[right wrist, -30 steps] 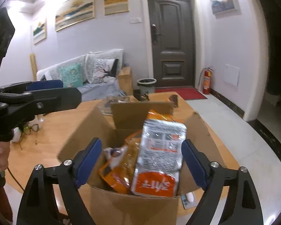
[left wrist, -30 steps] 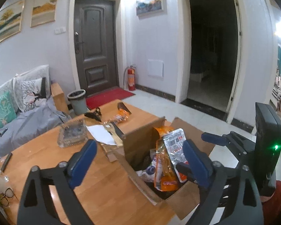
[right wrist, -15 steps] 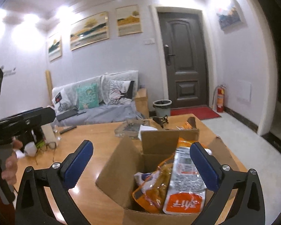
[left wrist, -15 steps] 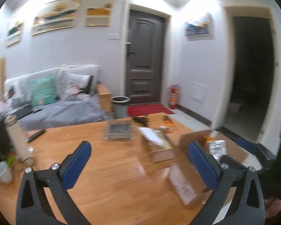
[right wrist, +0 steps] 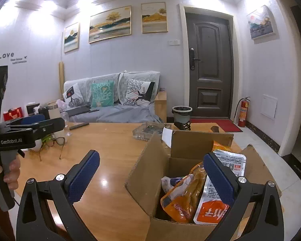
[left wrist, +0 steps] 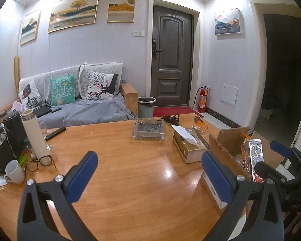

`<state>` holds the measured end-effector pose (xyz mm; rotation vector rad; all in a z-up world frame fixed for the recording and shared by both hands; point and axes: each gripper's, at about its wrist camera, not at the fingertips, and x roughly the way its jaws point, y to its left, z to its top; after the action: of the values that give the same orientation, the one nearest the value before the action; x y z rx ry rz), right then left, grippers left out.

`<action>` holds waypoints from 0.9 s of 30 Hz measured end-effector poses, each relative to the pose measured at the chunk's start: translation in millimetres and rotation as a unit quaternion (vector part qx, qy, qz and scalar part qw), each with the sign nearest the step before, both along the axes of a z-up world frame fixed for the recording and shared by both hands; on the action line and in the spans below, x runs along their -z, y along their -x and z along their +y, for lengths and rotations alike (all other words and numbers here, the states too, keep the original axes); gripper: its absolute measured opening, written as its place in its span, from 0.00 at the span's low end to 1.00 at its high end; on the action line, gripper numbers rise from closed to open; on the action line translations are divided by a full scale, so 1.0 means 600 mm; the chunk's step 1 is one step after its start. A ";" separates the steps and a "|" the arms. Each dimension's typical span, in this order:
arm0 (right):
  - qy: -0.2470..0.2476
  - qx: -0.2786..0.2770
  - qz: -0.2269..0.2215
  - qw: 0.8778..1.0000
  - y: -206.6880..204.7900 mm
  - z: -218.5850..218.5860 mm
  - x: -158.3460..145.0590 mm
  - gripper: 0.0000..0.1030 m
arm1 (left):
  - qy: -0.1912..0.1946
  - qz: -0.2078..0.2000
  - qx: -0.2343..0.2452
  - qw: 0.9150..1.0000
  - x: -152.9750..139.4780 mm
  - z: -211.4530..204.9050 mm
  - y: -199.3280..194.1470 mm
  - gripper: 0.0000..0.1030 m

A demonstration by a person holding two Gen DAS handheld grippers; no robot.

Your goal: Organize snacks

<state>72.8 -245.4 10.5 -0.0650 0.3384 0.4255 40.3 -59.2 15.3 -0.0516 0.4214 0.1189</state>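
An open cardboard box (right wrist: 142,172) stands on the right end of the wooden table (right wrist: 114,146). Several snack packets stand in it, among them a silver-and-orange packet (right wrist: 214,208) and an orange packet (right wrist: 182,198). My right gripper (right wrist: 151,175) is open and empty, just in front of the box, its right finger over the packets. My left gripper (left wrist: 149,177) is open and empty above the bare table middle; the box (left wrist: 228,142) is at its right. Another orange snack (left wrist: 200,124) lies at the table's far edge.
A glass ashtray (left wrist: 148,131) and a tissue box (left wrist: 188,144) sit left of the cardboard box. At the table's left end stand a thermos (left wrist: 33,132), kettles, a white mug (left wrist: 15,171), glasses (left wrist: 39,162) and a remote (left wrist: 55,133). A sofa (left wrist: 80,104) is behind.
Both grippers have pulled back and swung left from the box. The left wrist view now faces the table middle and sofa; the box has slid to its right edge.
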 end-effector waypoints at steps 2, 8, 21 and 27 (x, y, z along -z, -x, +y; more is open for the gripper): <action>-0.001 0.001 -0.002 1.000 0.003 -0.002 -0.002 1.00 | 0.000 0.000 0.002 1.000 0.000 -0.005 0.000 0.99; -0.006 0.001 -0.001 1.000 0.007 -0.012 -0.004 1.00 | -0.001 0.000 0.007 1.000 -0.005 -0.013 0.000 0.99; -0.003 0.001 0.001 1.000 0.015 -0.018 -0.008 1.00 | -0.002 -0.004 0.013 1.000 -0.010 -0.021 0.004 0.99; -0.006 0.000 0.000 1.000 0.016 -0.019 -0.010 1.00 | 0.001 -0.004 0.014 1.000 -0.009 -0.022 0.004 0.99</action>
<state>63.4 -256.6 16.3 -0.0542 0.3353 0.4270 38.0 -72.2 21.0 -0.0476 0.4144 0.0910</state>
